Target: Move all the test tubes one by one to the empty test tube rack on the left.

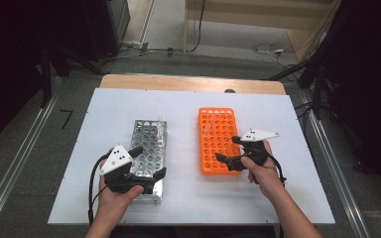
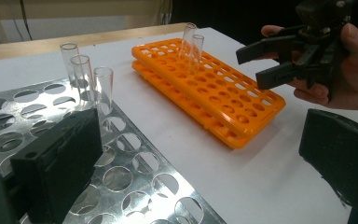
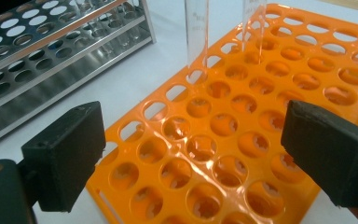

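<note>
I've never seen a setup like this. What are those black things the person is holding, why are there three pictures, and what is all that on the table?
No robot here: a person holds a hand-operated gripper in each hand, each with two black jaws that pinch things. The left gripper and the right gripper both have their jaws apart and hold nothing.

The three pictures show one moment from three cameras. The high view looks down from above the person's side of the table. The other two cameras ride on the grippers and look along their jaws.

On the white table lie two racks for test tubes: a metal rack on the left and an orange rack on the right. Three clear tubes stand at the far end of the metal rack, and two more tubes stand in the orange one. The right gripper hovers over the near end of the orange rack.
</note>
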A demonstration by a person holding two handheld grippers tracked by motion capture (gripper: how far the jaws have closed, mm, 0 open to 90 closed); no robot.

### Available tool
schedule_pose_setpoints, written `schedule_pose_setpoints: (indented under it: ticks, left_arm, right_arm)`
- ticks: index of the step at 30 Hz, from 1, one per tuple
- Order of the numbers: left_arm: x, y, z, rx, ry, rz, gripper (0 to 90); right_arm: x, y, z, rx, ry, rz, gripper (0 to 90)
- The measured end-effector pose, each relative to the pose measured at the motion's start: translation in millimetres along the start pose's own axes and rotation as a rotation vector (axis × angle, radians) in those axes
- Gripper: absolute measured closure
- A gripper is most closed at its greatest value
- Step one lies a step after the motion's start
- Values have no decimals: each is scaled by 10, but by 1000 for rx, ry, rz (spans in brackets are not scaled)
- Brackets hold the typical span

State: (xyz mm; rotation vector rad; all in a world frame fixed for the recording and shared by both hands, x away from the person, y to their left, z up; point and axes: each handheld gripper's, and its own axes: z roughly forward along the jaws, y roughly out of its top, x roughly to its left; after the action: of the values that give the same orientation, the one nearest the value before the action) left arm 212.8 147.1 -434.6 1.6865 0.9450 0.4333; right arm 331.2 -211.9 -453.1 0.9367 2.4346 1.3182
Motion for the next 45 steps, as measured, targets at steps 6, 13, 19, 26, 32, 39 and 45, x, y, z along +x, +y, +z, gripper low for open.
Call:
schedule_pose_setpoints:
  ticks: [6,13,19,26,32,39,45]
  left_arm:
    - [17,-18,17,4,6,-12,0]
    - [13,-21,24,8,5,-10,0]
    - [12,-31,13,8,6,-13,0]
    - [19,-30,17,5,-3,-12,0]
    - [18,-29,19,5,-2,-13,0]
    - [15,-29,24,6,0,-17,0]
    - [17,-29,21,5,3,-18,0]
  right_arm:
    - [-2,116,111,9,3,-6,48]
    - [-17,227,252,17,17,7,52]
    - [-7,287,330,12,40,6,71]
    - [-57,292,402,13,-5,32,315]
    - [-88,309,475,43,8,22,488]
    - [-46,377,599,102,-17,-29,593]
    - [3,404,658,128,-62,-70,711]
